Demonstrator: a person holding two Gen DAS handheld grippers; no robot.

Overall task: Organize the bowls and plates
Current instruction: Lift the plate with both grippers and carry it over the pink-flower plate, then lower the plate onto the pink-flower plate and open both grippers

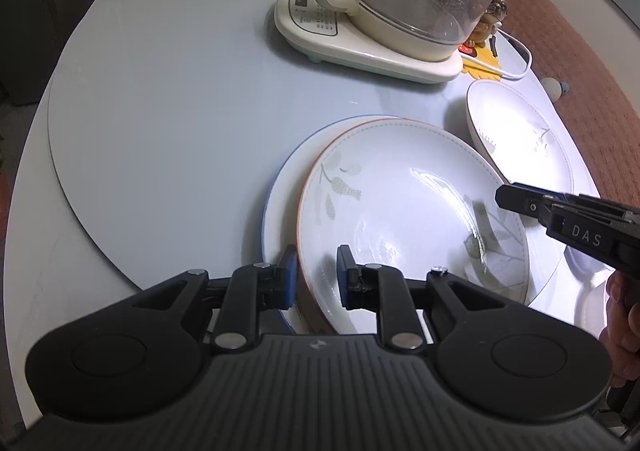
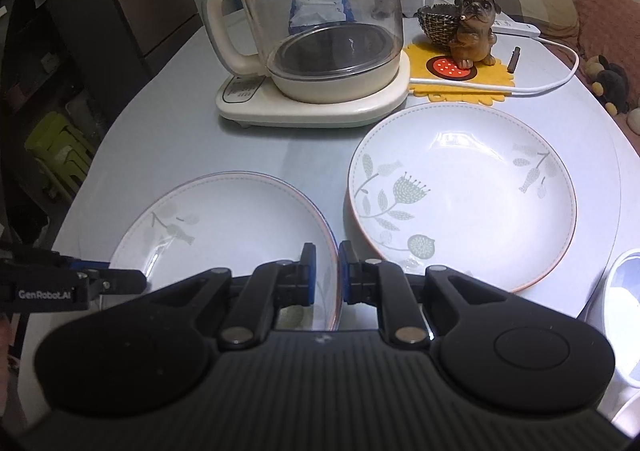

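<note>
A white plate with a grey bird pattern and orange rim (image 1: 412,211) sits tilted on a larger blue-rimmed plate (image 1: 288,187). My left gripper (image 1: 317,277) is shut on the near left rim of the bird plate. My right gripper (image 2: 326,277) is shut on the same plate's right rim (image 2: 240,227); it also shows in the left wrist view (image 1: 520,200). The left gripper shows at the left edge of the right wrist view (image 2: 120,280). A second flower-patterned plate (image 2: 464,191) lies on the table to the right, also in the left wrist view (image 1: 520,131).
A glass kettle on a cream base (image 2: 316,43) stands behind the plates. A pug figurine (image 2: 474,31) stands on a yellow mat with a white cable (image 2: 560,83) beside it. A white bowl (image 2: 624,307) is at the right edge. The grey table (image 1: 160,111) spreads to the left.
</note>
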